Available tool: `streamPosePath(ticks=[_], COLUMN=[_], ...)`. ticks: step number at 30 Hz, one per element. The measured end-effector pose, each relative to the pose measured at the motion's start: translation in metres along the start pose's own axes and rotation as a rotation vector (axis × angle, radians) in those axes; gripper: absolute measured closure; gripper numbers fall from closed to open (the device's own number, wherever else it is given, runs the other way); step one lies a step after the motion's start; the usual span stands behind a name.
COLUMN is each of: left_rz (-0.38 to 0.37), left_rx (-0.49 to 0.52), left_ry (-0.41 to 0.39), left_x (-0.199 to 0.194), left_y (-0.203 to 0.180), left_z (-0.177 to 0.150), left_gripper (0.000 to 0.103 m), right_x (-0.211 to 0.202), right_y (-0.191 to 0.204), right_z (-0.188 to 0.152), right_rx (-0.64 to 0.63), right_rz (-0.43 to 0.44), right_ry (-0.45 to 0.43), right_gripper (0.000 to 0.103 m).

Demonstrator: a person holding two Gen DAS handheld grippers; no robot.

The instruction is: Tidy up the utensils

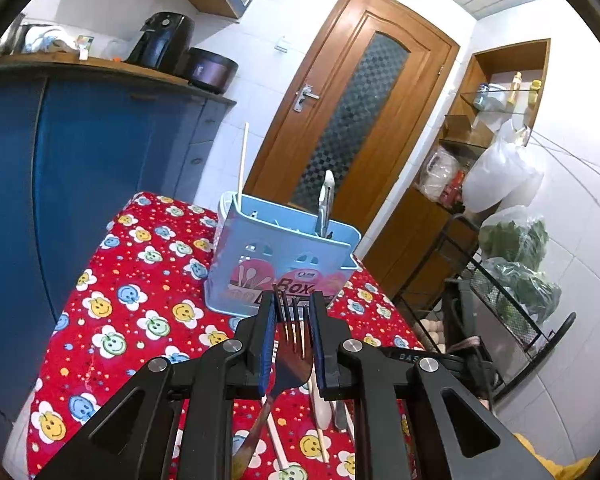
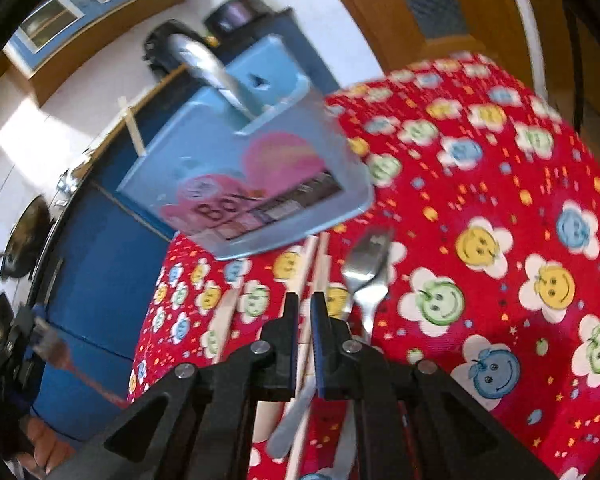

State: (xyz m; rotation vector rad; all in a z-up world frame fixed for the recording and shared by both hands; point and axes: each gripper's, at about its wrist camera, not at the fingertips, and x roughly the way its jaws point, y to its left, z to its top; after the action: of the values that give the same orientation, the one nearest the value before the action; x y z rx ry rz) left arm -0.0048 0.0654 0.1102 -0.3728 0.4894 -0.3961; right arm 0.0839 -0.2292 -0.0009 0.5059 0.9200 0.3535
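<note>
Holding fork (image 1: 294, 344) clenched in left gripper (image 1: 293, 320), tines toward blue holder (image 1: 276, 256) mid-frame, likely for insertion | right gripper (image 2: 305, 312) nearly shut, empty, above chopsticks (image 2: 314, 264) and second fork (image 2: 366, 268) on tablecloth (image 2: 500, 160).

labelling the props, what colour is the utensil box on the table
Light blue, with pink artwork on the front of the utensil box; clearest in the left wrist view.

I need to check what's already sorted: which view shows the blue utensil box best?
The left wrist view: the blue utensil box stands upright and sharp, with a chopstick and a utensil handle sticking out. The right wrist view shows it tilted and motion-blurred.
</note>
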Motion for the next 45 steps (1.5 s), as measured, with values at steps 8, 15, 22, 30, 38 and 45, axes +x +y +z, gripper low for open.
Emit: streamPosePath(ticks=[8, 15, 22, 30, 38, 45], left_rz=[0.008, 0.023, 0.023, 0.036, 0.031, -0.005], left_rx=[-0.004, -0.008, -0.005, 0.011, 0.0, 0.012], left_ry=[-0.005, -0.008, -0.003, -0.003, -0.008, -0.032], left_x=[-0.002, -0.003, -0.001, -0.002, -0.002, -0.013], left_y=[0.002, 0.005, 0.005, 0.001, 0.003, -0.003], left_z=[0.0, 0.001, 0.001, 0.001, 0.001, 0.006], left_gripper=[0.086, 0.086, 0.086, 0.086, 0.086, 0.102], right_x=[0.017, 0.01, 0.021, 0.034, -0.015, -0.057], right_y=[-0.019, -0.024, -0.027, -0.015, 0.02, 0.05], right_z=[0.0, -0.001, 0.006, 0.009, 0.01, 0.016], right_rx=[0.076, 0.083, 0.1, 0.039, -0.103, -0.171], right_rz=[0.041, 0.021, 0.057, 0.051, -0.02, 0.023], right_ry=[0.05, 0.068, 0.095, 0.045, -0.159, -0.281], right_gripper=[0.094, 0.087, 0.088, 0.098, 0.1, 0.1])
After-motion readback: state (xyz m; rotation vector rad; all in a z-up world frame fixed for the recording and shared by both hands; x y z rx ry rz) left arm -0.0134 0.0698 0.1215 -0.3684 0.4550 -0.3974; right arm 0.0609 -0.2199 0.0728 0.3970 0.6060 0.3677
